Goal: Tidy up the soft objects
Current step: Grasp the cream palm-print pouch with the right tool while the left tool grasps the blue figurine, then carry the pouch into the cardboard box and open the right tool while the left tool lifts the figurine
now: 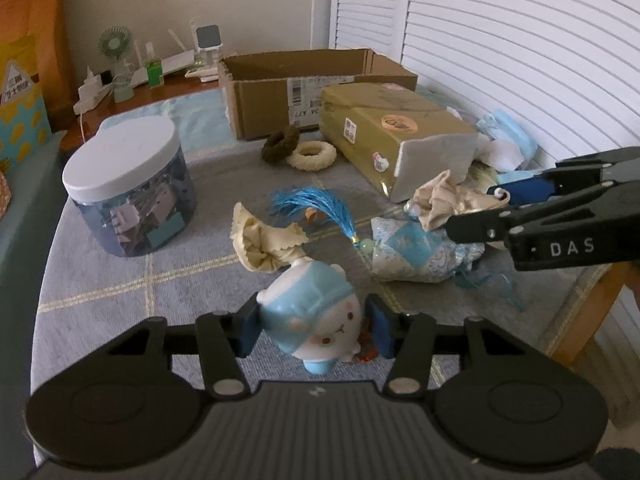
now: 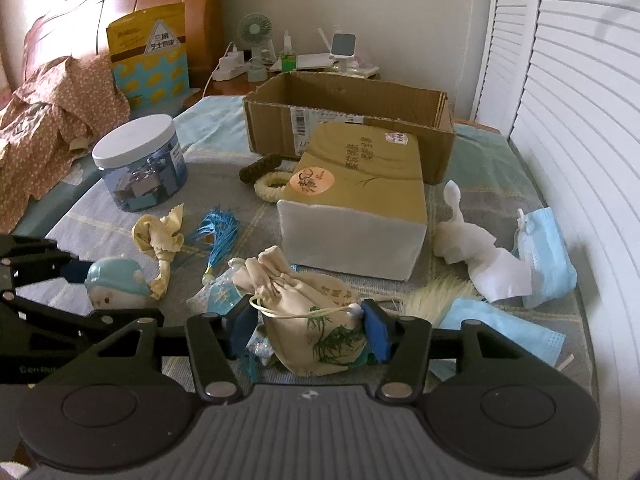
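Note:
My left gripper [image 1: 314, 330] is closed on a blue-and-white plush doll [image 1: 316, 316], which also shows in the right wrist view [image 2: 116, 284]. My right gripper [image 2: 306, 330] is closed on a cream drawstring pouch [image 2: 316, 320] printed with green bamboo; its crumpled top shows in the left wrist view [image 1: 444, 200]. Under the pouch lies a blue patterned sachet [image 1: 416, 250] with a blue tassel [image 1: 316, 206]. A knotted cream cloth [image 1: 264, 240] lies between doll and tassel. An open cardboard box [image 2: 352, 116] stands at the back.
A gold paper-wrapped package [image 2: 356, 200] lies in front of the box. A brown scrunchie [image 1: 282, 144] and a cream scrunchie [image 1: 312, 154] lie beside it. A clear jar [image 1: 128, 196] with a white lid stands left. White tissue [image 2: 476, 252] and blue face masks [image 2: 544, 256] lie right.

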Available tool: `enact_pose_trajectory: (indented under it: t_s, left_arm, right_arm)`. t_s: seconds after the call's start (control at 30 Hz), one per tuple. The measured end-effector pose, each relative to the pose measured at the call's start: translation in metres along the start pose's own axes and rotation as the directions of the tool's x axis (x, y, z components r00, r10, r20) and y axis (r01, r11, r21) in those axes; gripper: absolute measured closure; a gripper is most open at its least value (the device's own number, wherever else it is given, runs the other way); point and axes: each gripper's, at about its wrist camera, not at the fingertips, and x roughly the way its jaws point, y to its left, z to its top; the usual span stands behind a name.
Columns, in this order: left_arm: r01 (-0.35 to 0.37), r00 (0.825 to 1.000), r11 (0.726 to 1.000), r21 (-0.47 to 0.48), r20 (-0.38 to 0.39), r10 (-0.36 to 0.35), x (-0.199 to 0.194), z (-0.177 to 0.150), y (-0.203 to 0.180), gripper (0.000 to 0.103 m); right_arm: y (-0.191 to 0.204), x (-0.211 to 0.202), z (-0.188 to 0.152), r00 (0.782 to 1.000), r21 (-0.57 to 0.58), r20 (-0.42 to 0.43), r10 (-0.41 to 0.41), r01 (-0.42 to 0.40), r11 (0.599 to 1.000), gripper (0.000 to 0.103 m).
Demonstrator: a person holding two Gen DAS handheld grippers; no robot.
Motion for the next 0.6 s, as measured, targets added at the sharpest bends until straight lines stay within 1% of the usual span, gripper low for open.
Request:
enact_pose_trajectory:
  t_s: [0.07, 0.1, 0.13, 0.27, 0.4, 0.47, 0.5, 0.53, 0.6]
  left_arm:
    - [-0.002, 1.0, 1.0, 0.0, 0.001, 0.002, -0.001, 0.0, 0.0, 0.05]
    - [-0.002, 1.0, 1.0, 0.0, 0.001, 0.002, -0.001, 0.0, 0.0, 0.05]
    - [-0.002, 1.0, 1.0, 0.0, 0.0, 0.002, -0.001, 0.0, 0.001, 0.05]
    - [0.001, 1.0, 1.0, 0.0, -0.008, -0.001, 0.002, 0.0, 0.001, 0.05]
    - [0.005, 1.0, 1.0, 0.001, -0.01, -0.005, 0.003, 0.001, 0.0, 0.05]
    - [0.011, 1.0, 1.0, -0.002, -0.015, -0.011, 0.004, 0.002, 0.0, 0.05]
    - [0.013, 1.0, 1.0, -0.001, -0.017, -0.013, 0.004, 0.002, 0.0, 0.05]
    - [0.013, 1.0, 1.0, 0.0, -0.019, -0.013, 0.005, 0.003, 0.0, 0.05]
    - [0.015, 1.0, 1.0, 0.004, -0.021, -0.015, 0.004, 0.003, 0.0, 0.05]
  right_arm:
    - [-0.001, -0.001, -0.001, 1.0, 0.006, 0.008, -0.003, 0.003, 1.0, 0.036]
    - [-0.002, -0.001, -0.001, 1.0, 0.012, 0.015, -0.003, 0.003, 1.0, 0.023]
    - [-0.003, -0.001, -0.002, 1.0, 0.019, 0.022, 0.004, -0.005, 1.0, 0.019]
    - [-0.01, 0.005, -0.004, 0.999, 0.049, 0.011, 0.036, -0.036, 0.998, 0.019]
    - [-0.015, 0.014, -0.007, 0.997, 0.073, -0.006, 0.072, -0.071, 0.995, 0.022]
    - [-0.016, 0.015, -0.008, 0.996, 0.08, -0.007, 0.09, -0.09, 0.993, 0.03]
    - [-0.016, 0.016, -0.008, 0.995, 0.083, -0.014, 0.101, -0.1, 0.992, 0.037]
    - [-0.016, 0.016, -0.009, 0.994, 0.087, -0.016, 0.107, -0.106, 0.991, 0.04]
    - [-0.015, 0.013, -0.008, 0.994, 0.085, -0.008, 0.107, -0.106, 0.991, 0.042]
